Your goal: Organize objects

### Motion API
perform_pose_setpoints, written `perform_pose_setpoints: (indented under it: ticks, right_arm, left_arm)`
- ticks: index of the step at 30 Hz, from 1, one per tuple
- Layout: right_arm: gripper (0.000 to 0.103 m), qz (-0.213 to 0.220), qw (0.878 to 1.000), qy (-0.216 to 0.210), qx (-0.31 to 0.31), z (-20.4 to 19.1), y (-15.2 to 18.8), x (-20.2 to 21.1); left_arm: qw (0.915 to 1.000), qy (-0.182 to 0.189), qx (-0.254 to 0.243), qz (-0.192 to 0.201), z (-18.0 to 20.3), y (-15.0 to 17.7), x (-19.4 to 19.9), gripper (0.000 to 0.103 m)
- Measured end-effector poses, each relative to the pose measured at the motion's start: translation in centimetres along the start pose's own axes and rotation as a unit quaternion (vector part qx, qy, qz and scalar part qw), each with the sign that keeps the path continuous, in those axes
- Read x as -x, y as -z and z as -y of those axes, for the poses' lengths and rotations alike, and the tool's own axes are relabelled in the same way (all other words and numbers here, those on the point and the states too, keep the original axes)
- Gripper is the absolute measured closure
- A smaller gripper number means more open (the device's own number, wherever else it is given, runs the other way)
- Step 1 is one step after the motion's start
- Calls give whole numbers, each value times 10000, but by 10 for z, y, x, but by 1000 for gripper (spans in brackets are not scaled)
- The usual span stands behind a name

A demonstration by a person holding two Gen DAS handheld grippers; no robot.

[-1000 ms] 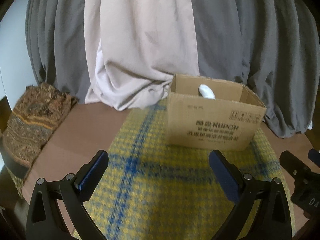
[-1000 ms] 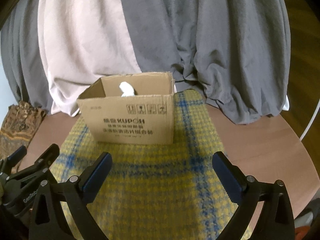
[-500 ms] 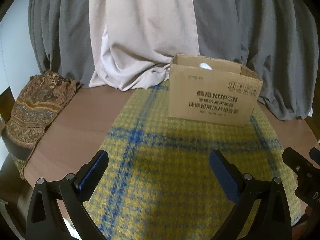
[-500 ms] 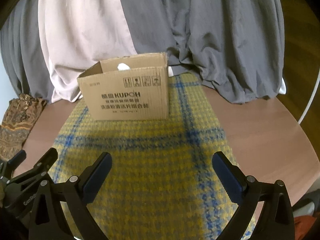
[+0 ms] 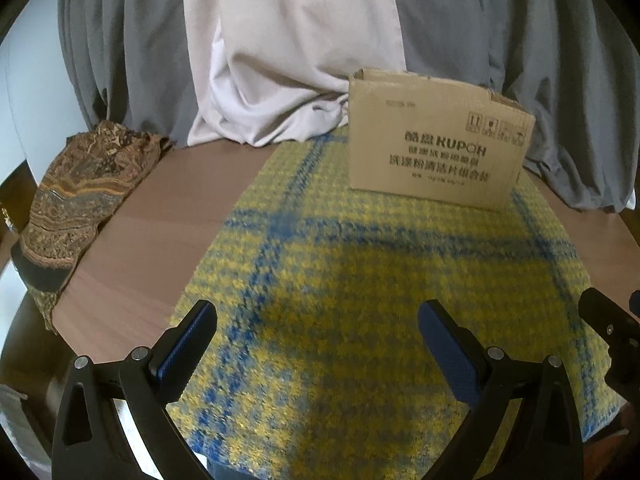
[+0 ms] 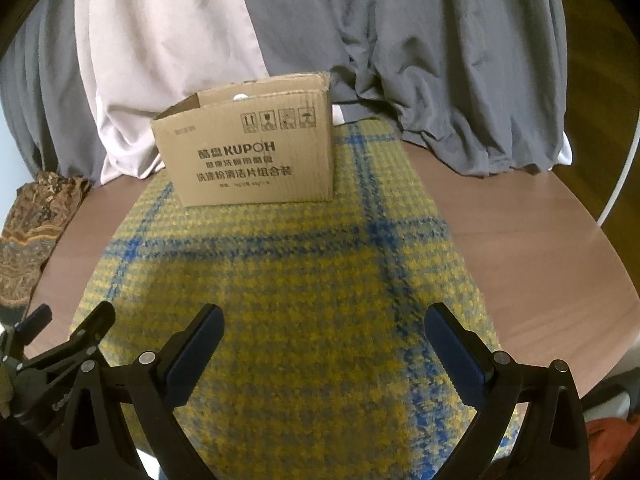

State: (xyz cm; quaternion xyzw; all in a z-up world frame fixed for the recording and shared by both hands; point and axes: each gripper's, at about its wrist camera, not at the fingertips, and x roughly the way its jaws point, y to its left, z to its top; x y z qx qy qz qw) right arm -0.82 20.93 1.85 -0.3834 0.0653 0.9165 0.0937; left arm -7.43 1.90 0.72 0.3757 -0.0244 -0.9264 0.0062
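An open cardboard box (image 5: 436, 148) printed KUPOH stands at the far side of a yellow and blue plaid cloth (image 5: 360, 280). It also shows in the right wrist view (image 6: 256, 152), where a bit of a white object (image 6: 240, 97) peeks over its rim. My left gripper (image 5: 316, 344) is open and empty, low over the cloth's near end. My right gripper (image 6: 324, 348) is open and empty beside it, also over the near end of the cloth (image 6: 288, 300).
The cloth lies on a round brown table (image 6: 540, 248). A brown patterned fabric (image 5: 76, 208) hangs over the table's left edge. Grey and pale pink drapes (image 5: 288, 48) hang behind the box. The right gripper's tip (image 5: 612, 328) shows at the left view's right edge.
Both grippers have pulled back and lower from the box. The box looks farther away and its inside is now mostly hidden.
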Motion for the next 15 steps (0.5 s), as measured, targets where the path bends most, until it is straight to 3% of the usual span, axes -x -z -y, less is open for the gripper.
perform_pose_setpoints:
  ticks: [10,15]
  right_arm:
    - [2,-74,9999,71,-103,9,4,-5]
    - [2,-71,9999,67,-123,10,4,-6]
  left_arm:
    - [9998,-64,-186,2,11,3,0,0]
    - [9998,113,-126,-90,11,3,-1,0]
